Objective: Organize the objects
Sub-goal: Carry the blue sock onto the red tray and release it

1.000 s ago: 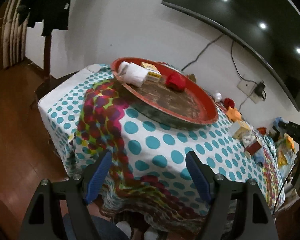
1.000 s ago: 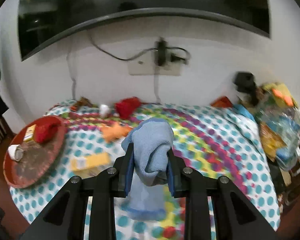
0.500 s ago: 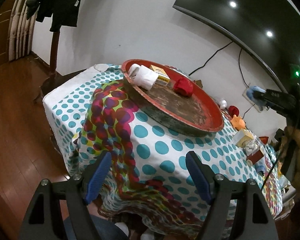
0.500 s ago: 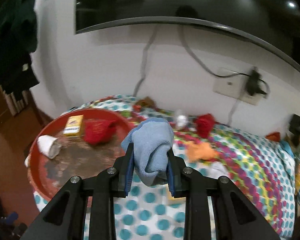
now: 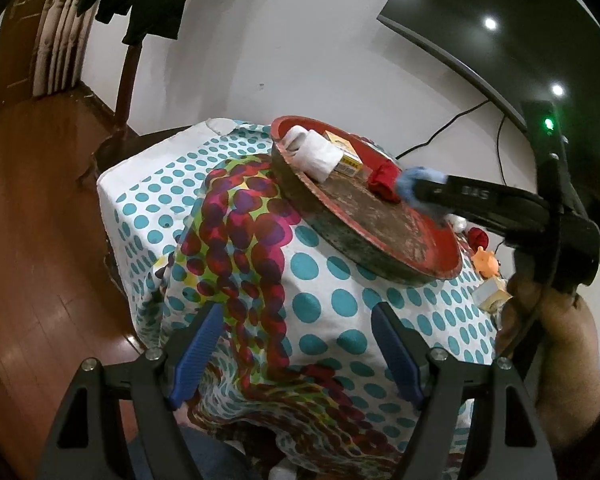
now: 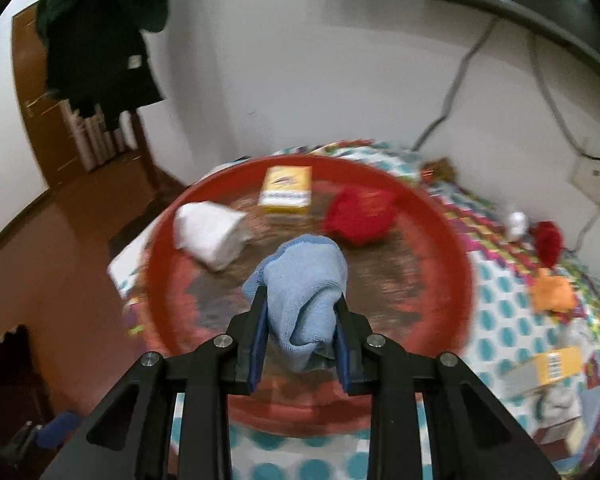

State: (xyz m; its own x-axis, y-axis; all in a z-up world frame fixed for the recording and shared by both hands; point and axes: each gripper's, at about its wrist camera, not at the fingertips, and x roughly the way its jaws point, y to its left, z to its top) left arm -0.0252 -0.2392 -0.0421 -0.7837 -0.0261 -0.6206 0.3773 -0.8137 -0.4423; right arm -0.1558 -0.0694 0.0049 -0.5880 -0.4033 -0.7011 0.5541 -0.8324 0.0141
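The right gripper (image 6: pixel 300 316) has swung in from the table's far side and now hangs over the round red tray (image 6: pixel 172 240), jaws clenched on the bunched light-blue cloth (image 6: pixel 306 280).
Delivery step, I'd say: lower, then let go. Beyond the jaws the tray holds a white folded cloth (image 6: pixel 210 236), yellow carton (image 6: pixel 286 190) and red fabric lump (image 6: pixel 358 214). The left gripper (image 5: pixel 296 350) waits spread wide, holding nothing, short of the table's near edge.

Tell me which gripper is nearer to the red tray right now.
Right. The right gripper, shut on the blue cloth, hangs over the red tray. The left gripper is open, back off the table's near edge, short of the tray.
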